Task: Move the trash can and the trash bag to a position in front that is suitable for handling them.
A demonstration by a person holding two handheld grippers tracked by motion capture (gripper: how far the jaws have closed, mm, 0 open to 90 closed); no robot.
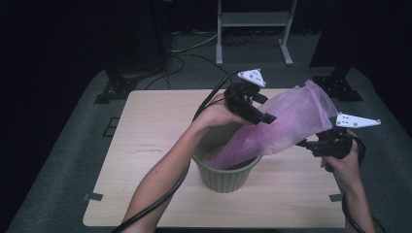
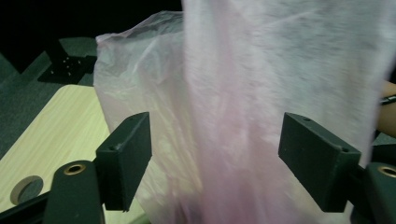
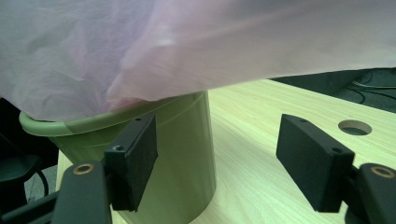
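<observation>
A pale green bin [image 1: 224, 175] stands on the wooden table [image 1: 145, 145] near its front middle. A thin pink plastic bag [image 1: 291, 119] rises out of the bin and leans up to the right, its mouth loose at the far end. My left gripper [image 1: 262, 115] is against the bag's upper left side. In the left gripper view my left gripper [image 2: 219, 140] is open, with the bag's film [image 2: 243, 93] hanging between the jaws and the pads off it. My right gripper [image 1: 305, 143] sits under the bag's right end. It [image 3: 217, 142] is open and holds nothing, beside the bin [image 3: 182, 149].
A white metal stand [image 1: 252, 19] is on the floor behind the table. Black brackets [image 1: 116, 87] [image 1: 340, 85] sit at the two far corners. Cables trail from both grippers. A round hole [image 3: 355, 127] is cut in the tabletop.
</observation>
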